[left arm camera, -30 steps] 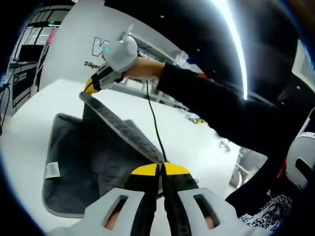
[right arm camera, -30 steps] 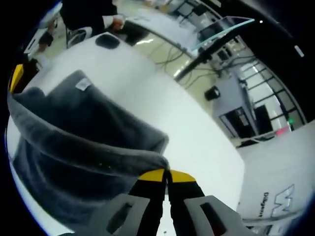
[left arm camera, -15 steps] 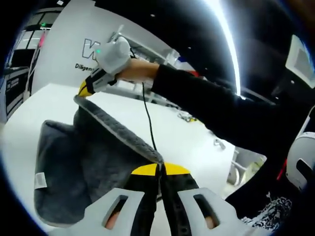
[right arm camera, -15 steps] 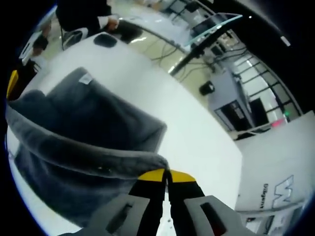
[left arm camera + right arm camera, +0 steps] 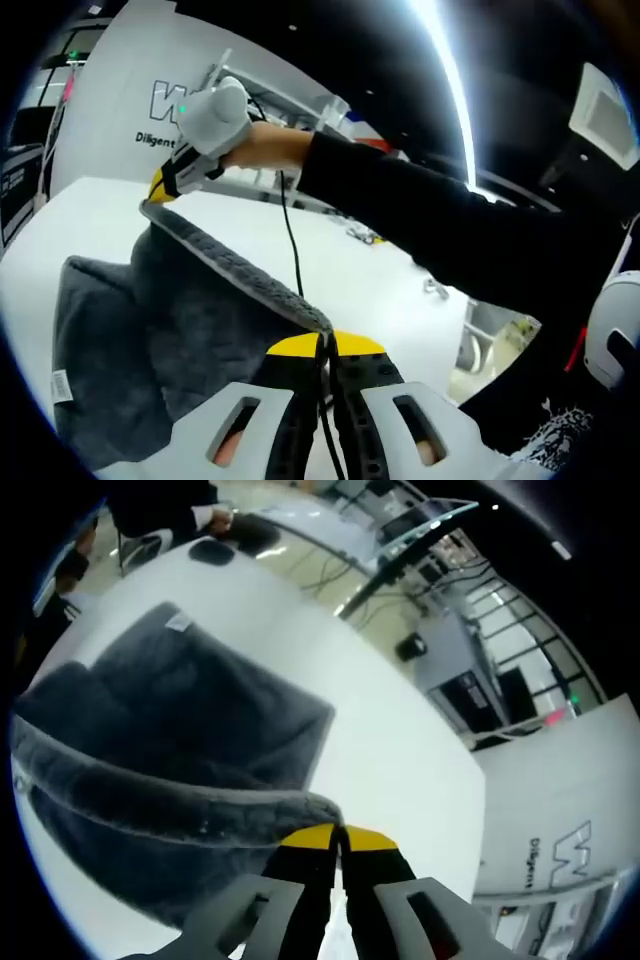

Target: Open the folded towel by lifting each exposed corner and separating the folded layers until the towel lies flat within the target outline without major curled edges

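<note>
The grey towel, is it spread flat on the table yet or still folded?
Still folded. The grey towel lies in layers on the white table, one edge held up between the left gripper and right gripper.

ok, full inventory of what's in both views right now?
dark grey fluffy towel: 1, grey, partly lifted off the table, one edge stretched between the two claws
small white care label: 1, white, on the towel's lower edge near the table
white table: 1, white, under the towel
thin black cable: 1, black, hanging from the right claw's handle
white wall panel with dark lettering: 1, white, behind the table
left claw: 1, yellow-tipped, shut on a towel corner
right claw: 1, yellow-tipped, shut on the other corner
person's black sleeve: 1, black, reaching to the right claw
</note>
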Tool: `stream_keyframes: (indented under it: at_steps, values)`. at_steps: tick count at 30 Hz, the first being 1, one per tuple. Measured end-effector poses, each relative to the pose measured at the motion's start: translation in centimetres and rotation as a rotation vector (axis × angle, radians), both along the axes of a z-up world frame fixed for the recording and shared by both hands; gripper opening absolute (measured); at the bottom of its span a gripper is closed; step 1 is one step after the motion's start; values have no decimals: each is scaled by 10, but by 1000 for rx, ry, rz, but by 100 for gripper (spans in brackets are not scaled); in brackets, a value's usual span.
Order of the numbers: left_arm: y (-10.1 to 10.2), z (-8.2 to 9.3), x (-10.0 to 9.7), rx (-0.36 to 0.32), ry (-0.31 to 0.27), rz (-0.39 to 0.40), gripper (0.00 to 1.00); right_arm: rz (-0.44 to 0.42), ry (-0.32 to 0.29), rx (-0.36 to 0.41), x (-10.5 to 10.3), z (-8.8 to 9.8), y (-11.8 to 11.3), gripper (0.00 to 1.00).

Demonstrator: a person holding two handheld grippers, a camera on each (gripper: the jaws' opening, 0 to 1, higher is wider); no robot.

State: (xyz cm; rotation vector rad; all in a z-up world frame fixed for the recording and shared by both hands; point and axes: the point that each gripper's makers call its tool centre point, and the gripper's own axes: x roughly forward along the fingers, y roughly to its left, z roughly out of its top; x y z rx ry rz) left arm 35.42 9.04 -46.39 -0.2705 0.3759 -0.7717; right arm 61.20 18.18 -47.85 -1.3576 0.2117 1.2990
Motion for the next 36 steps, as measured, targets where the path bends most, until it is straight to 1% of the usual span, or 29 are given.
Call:
stream_keyframes:
  at_steps: [2,4,8,11,15,22,31,36]
  values:
    - [-12,-2,0,1,0,-9,0,-7,1,2,1,-2,-5,0]
    - [-19,-3,1,3,2,-18,0,-16,3,2,3,-4,-13,0]
    - [-35,-2,1,1,2,-41,0,-41,4,8,7,-6,-32,0]
    - [-47,-1,1,2,-2,-59,0,-56,11,33,9,-5,-45,0]
    - [-60,1,1,7,-9,-80,0,-85,10,40,13,-2,-64,0]
    - [-86,7,2,4,-31,-113,0,-109,5,59,17,4,-86,0]
    - [-109,12,4,1,-48,-145,0,-135,-5,54,21,6,-111,0]
    - [-124,16,4,2,-61,-174,0,-165,-8,52,24,10,-132,0]
